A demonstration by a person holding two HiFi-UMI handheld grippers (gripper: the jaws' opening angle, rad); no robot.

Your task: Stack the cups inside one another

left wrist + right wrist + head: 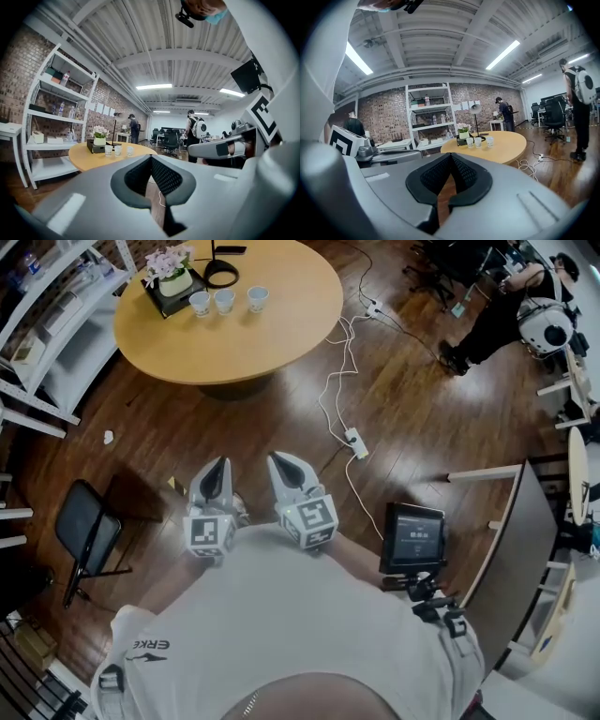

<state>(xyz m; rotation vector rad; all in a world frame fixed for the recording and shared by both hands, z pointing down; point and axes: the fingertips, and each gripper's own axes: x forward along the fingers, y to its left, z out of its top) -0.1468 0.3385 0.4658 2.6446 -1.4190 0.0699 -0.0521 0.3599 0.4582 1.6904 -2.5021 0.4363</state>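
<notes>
Three small white cups stand in a row on the round wooden table [272, 334]: left cup [200, 303], middle cup [224, 300], right cup [258, 298]. The same row of cups [118, 150] shows far off in the left gripper view, and as cups [478, 141] in the right gripper view. My left gripper [215, 476] and right gripper [286, 471] are held side by side close to my body, over the wood floor, well short of the table. Both are shut with nothing between their jaws.
Behind the cups sit a dark tray with a flower pot [171, 279] and a black lamp base [220, 273]. A white cable with a power strip [355, 441] runs across the floor. White shelving [42, 324] stands left, a black chair [86, 531] near left. A person [506, 310] stands far right.
</notes>
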